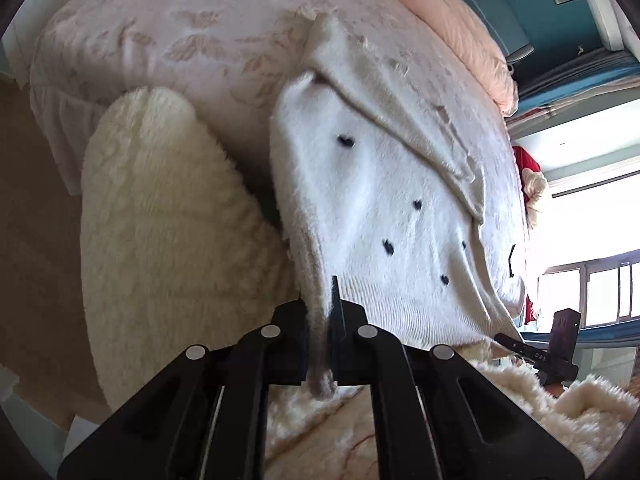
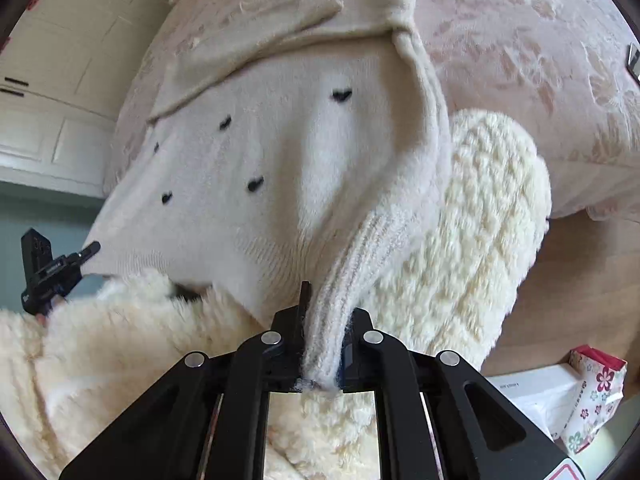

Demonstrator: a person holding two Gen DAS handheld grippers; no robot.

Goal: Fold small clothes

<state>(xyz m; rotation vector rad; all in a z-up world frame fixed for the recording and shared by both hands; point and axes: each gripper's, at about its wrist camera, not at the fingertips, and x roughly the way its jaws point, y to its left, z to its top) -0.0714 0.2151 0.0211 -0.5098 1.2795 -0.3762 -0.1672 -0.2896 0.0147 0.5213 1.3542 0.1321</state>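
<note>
Left wrist view, nearest: our left gripper is pinched tight on a bunched corner of the white sweater's ribbed hem, a grey tuft of knit poking out under the jaws at 6 o'clock.
Right wrist view, nearest: our right gripper is clamped the same way, squeezing a thick rope of ribbed hem between its jaws.
Hold: we've got both bottom corners, one per hand, nothing slack in either pinch!
Sweater: white, fuzzy, dotted with small black hearts; it runs from our jaws toward 12 o'clock, hem end lifted, upper part lying on the bed.
Long axis: hem to neckline, straight ahead of both grippers, so we judge the fold goes forward, away from us.
Sleeve: already laid across the body near the top, from 10 toward 1 o'clock in the right view.
Which hand is nearer: neither, we reckon; each sits right at its own corner, the other gripper peeking in at the far edge of each view.
Just beyond the jaws: cream fluffy fleece, touching the sweater's side edge.
Bed cover: pale pink, leaf-patterned, under the sweater from 10 to 1 o'clock.
Watch for: hem sagging between our hands if the two corners don't travel level.
</note>
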